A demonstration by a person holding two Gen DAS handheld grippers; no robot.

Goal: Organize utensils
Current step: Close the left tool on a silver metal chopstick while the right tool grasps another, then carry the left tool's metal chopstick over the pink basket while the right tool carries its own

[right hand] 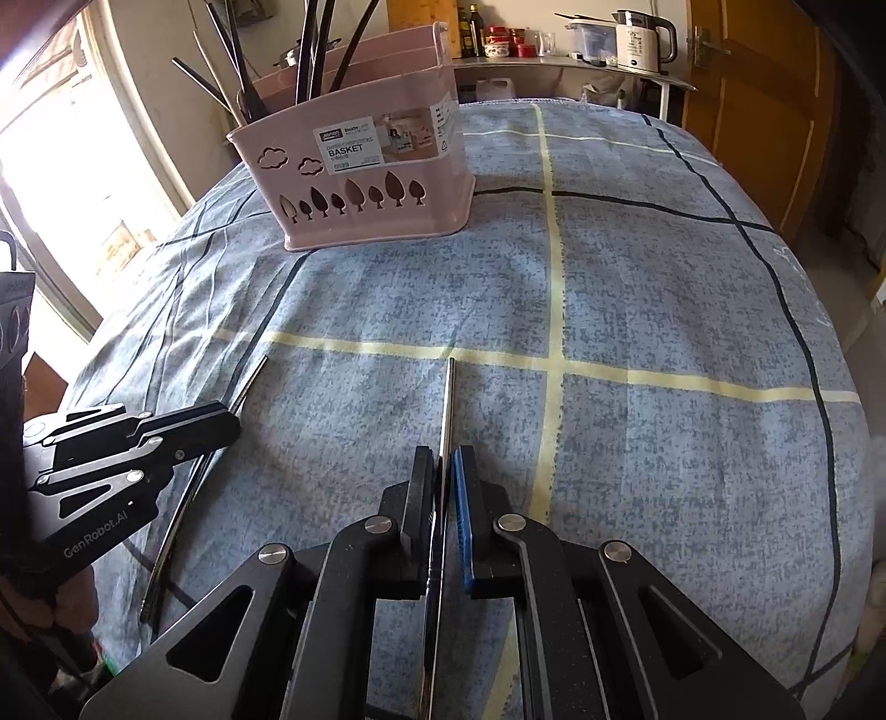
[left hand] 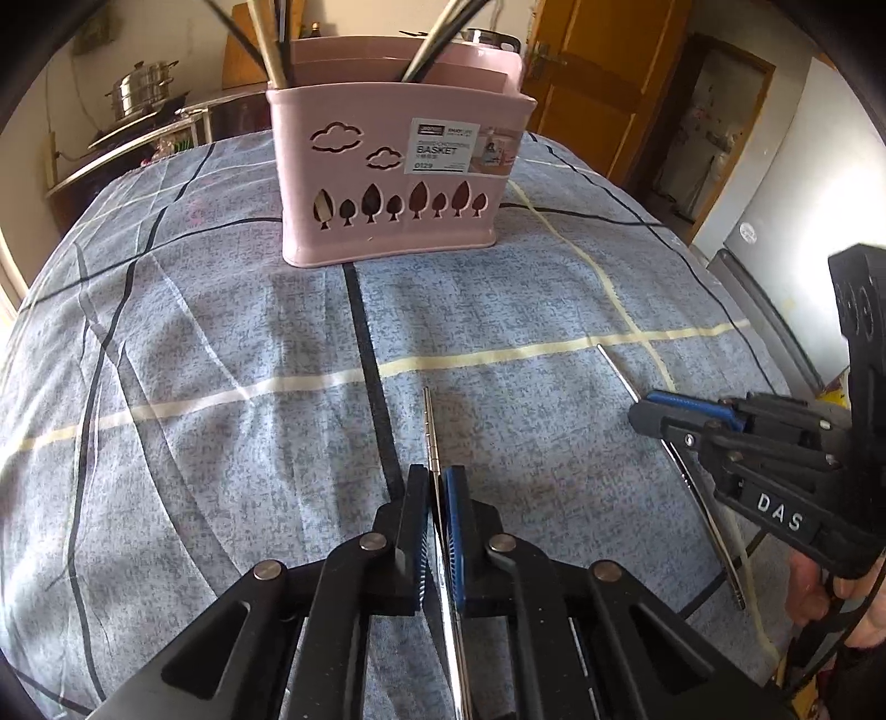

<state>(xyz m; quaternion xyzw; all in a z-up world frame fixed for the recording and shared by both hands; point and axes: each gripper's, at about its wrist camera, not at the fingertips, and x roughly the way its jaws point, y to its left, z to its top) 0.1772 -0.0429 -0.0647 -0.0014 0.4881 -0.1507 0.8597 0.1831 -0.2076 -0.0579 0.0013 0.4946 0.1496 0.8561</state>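
A pink utensil basket (left hand: 398,171) stands at the far side of the table and holds several dark and wooden utensils; it also shows in the right wrist view (right hand: 360,177). My left gripper (left hand: 440,482) is shut on a metal chopstick (left hand: 431,426) that points toward the basket. My right gripper (right hand: 443,465) is shut on a second metal chopstick (right hand: 447,404). In the left wrist view the right gripper (left hand: 645,410) and its chopstick (left hand: 614,365) are at the right. In the right wrist view the left gripper (right hand: 230,421) and its chopstick (right hand: 249,382) are at the left.
The table carries a blue-grey checked cloth (left hand: 221,332). A steel pot (left hand: 141,91) sits on a counter at the back left. A shelf with a kettle (right hand: 645,39) and jars stands behind the table. A wooden door (right hand: 758,111) is at the right.
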